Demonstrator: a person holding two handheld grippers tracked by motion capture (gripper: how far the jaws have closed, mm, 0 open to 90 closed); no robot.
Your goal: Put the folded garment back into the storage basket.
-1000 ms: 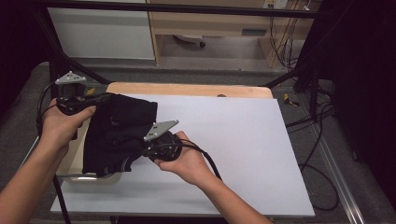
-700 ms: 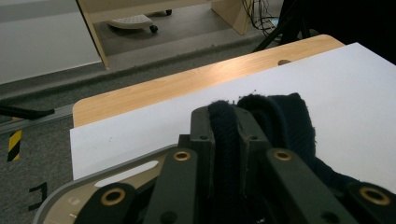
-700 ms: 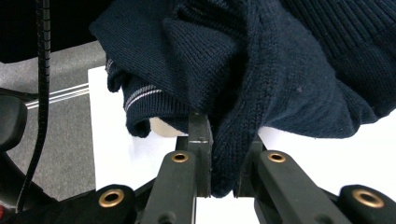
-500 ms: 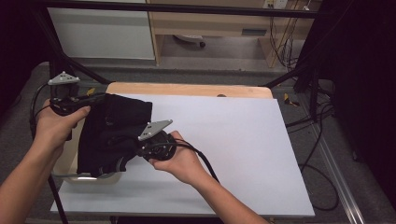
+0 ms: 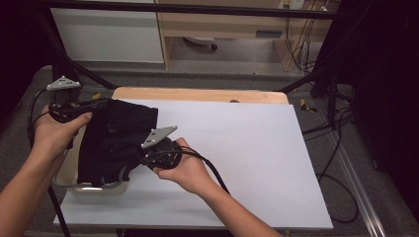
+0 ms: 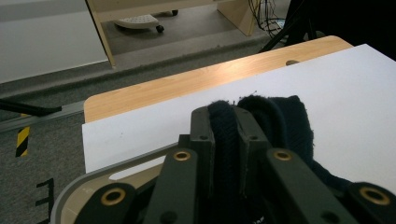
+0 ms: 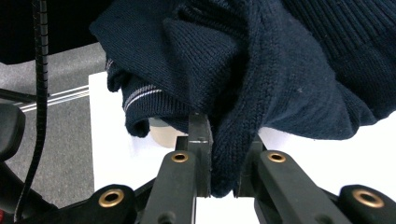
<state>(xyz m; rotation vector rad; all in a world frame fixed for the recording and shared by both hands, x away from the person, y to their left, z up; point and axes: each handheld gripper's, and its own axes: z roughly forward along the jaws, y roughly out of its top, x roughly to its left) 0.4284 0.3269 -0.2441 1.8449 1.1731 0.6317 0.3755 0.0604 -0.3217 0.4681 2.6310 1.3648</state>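
1. A dark navy knitted sweater (image 5: 116, 140) is hanging bunched between the two grippers at the left end of the table, over the white sheet (image 5: 247, 148) that is covering most of the wooden tabletop (image 5: 197, 94).
2. The left gripper (image 5: 101, 102) is pinching the upper edge of the sweater (image 6: 261, 126); in the left gripper view a thick fold of ribbed knit is sitting squeezed between the two black jaws, which are standing close together.
3. The right gripper (image 5: 143, 159) is clamping a lower fold of the sweater (image 7: 261, 70); in the right gripper view the cloth is dropping down between the jaws, and these are pressing on it from both sides.
4. The knit is showing a fine ribbed texture, with a cuff or hem bearing thin pale stripes (image 7: 140, 95) at the left of the right gripper view.
5. The lower part of the sweater is draping over a pale tray with a grey rim (image 5: 86, 186) at the table's left edge.
6. The left hand (image 5: 57, 131) and the right hand (image 5: 185, 168) are each gripping a tool, well apart, with the cloth hanging slack between them.
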